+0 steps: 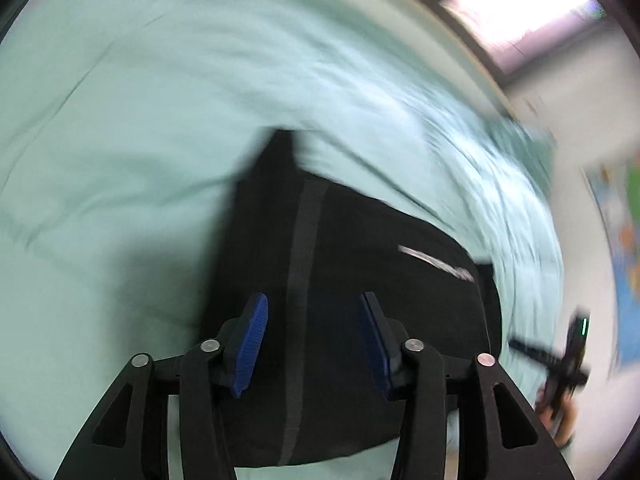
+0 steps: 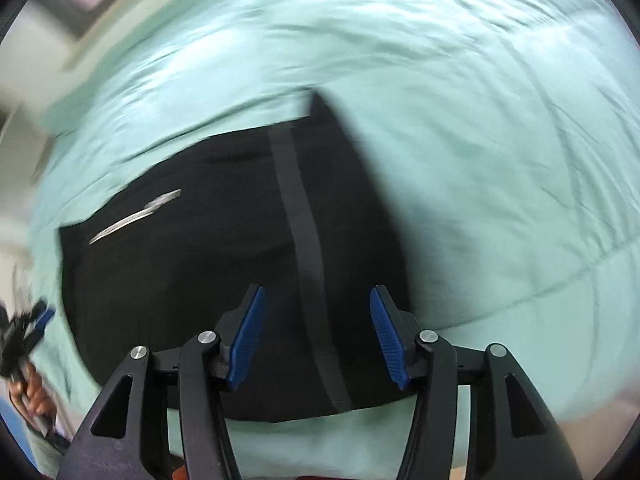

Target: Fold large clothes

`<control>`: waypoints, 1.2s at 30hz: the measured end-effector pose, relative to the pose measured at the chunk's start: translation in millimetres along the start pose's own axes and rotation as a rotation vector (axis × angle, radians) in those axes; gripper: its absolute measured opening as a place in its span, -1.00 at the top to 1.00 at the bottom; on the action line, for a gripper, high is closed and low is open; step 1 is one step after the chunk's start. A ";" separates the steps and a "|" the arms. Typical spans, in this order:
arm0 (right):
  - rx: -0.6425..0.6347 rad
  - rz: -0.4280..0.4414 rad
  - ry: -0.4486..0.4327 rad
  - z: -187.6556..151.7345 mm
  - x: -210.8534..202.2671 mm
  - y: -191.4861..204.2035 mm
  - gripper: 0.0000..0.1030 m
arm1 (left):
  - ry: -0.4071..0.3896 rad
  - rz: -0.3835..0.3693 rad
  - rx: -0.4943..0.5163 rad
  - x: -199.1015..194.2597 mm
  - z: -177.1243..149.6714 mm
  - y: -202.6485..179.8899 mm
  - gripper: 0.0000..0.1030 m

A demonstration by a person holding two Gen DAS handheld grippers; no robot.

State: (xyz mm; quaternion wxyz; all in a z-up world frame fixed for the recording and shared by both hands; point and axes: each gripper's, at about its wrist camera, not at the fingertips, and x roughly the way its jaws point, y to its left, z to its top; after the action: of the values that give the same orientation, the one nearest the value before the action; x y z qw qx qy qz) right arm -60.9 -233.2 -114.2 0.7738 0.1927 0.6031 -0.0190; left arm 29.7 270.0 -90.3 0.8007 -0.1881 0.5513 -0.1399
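Lying folded on the mint bedsheet (image 1: 120, 160): a black garment (image 1: 340, 280).
Left gripper (image 1: 312, 320) and right gripper (image 2: 316, 320) are hovering over the garment, both released; each view is catching the other gripper beyond the garment's edge, with bare sheet spreading all around.

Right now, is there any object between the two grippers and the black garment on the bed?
Nothing visible. The left gripper and the right gripper both stand open above the black garment, which lies on the light green bedcover. Only air shows between the pads and the fabric.
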 end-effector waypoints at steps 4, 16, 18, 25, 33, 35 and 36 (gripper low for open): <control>-0.165 0.002 -0.001 12.5 20.2 83.1 -0.19 | 0.113 0.022 0.168 47.2 -10.0 -51.3 -0.21; -0.225 -0.075 0.130 -0.3 133.4 104.5 -0.25 | 0.221 0.206 0.242 139.5 -41.5 -53.4 -0.42; -0.226 -0.078 0.099 -3.6 129.0 99.4 -0.30 | 0.206 0.207 0.245 137.5 -42.9 -54.1 -0.47; -0.145 -0.097 0.106 -34.1 92.3 97.0 -0.43 | 0.184 0.284 0.298 108.3 -42.0 -76.0 -0.47; -0.227 -0.173 0.027 -35.5 18.7 130.7 -0.43 | 0.003 0.406 0.369 37.5 -21.3 -144.5 -0.47; -0.261 -0.180 -0.048 -33.0 -10.1 144.1 -0.43 | -0.052 0.434 0.383 14.8 -19.0 -168.9 -0.47; -0.275 -0.184 -0.092 -30.5 -24.1 149.1 -0.43 | -0.068 0.440 0.380 -0.7 -17.6 -166.5 -0.47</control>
State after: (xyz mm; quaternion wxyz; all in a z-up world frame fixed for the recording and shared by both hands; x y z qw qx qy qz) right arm -56.6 -90.4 -56.5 0.8146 0.0282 0.5792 -0.0158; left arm 10.2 119.5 -19.5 0.8506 0.0849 0.5157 -0.0572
